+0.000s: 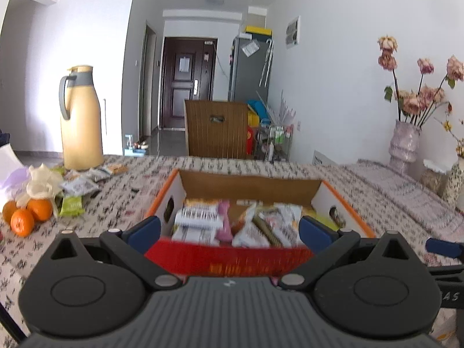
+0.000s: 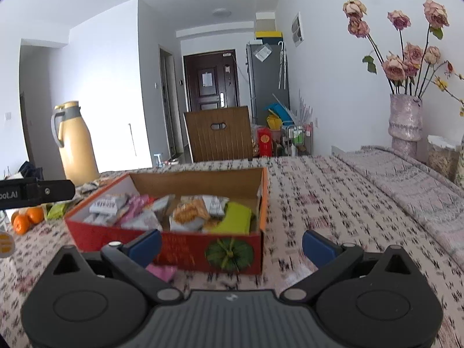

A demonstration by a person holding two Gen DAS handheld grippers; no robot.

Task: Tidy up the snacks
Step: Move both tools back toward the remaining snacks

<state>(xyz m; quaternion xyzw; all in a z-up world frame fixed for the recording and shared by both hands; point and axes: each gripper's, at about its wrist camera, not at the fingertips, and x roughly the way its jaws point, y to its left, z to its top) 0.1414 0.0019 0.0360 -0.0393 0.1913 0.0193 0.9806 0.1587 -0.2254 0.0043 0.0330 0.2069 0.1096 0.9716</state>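
**Blue-padded jaws spread wide, both empty, at the near wall of the snack box**

Blue pads on the left gripper (image 1: pixel 229 230) stand far apart and pinch nothing. Between them and just ahead lies the red cardboard box (image 1: pixel 226 256), its near wall directly below the gap and its long axis running across the jaw line. Straight beyond the pads, inside the box, sit the packed snack packets (image 1: pixel 226 223): a white barcoded pack toward the left pad, a pink one in the middle, pale wrappers toward the right pad. Far to the left of these jaws, well apart from the box, loose snack packets (image 1: pixel 79 187) remain on the patterned tablecloth (image 1: pixel 377 191), near the tangerines (image 1: pixel 26 214) and in front of the yellow thermos jug (image 1: pixel 81 119).

The right gripper (image 2: pixel 232 246) is likewise spread and holds nothing. Its left pad overlaps the box's front wall in the picture; whether it touches cannot be told. The box (image 2: pixel 185 249) lies ahead and to the left of these jaws, the pumpkin-printed corner nearest the gap. A pink packet (image 2: pixel 162 271) lies on the cloth just below the left pad, outside the box.

Judging by position, the left gripper is nearer the loose pile, the right nearer the stray pink packet, which probably goes in next.
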